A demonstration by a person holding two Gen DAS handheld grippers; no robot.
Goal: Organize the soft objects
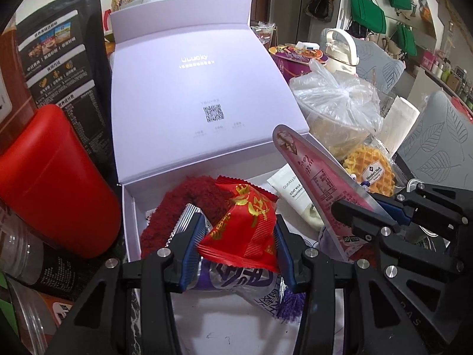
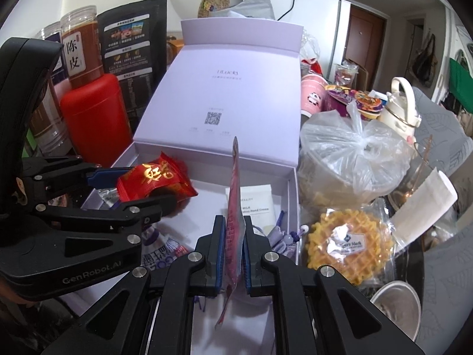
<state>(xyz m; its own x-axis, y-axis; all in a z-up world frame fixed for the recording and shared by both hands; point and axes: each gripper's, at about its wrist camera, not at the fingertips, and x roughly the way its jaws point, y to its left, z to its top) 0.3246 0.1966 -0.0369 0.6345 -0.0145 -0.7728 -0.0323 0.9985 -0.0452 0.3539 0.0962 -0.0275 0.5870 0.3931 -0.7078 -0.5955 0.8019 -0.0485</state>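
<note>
Grippers both loaded over the open lilac box (image 1: 130, 207): left gripper (image 1: 236, 236) clamped on red snack packet (image 1: 245, 224), light, crinkly, slippery; right gripper (image 2: 233, 236) pinched on flat pink sachet (image 2: 235, 195), thin, floppy; grip near seams, gently.

Cluttered worktop, surface mostly hidden. Open lilac box (image 2: 291, 183) sits centre, lid up at the far side. Red canister (image 2: 94, 115) just left of it. Right of box: knotted clear plastic bag (image 2: 351, 156), wrapped waffle (image 2: 350, 247) nearer, white bottle (image 2: 402, 106) farther back.
</note>
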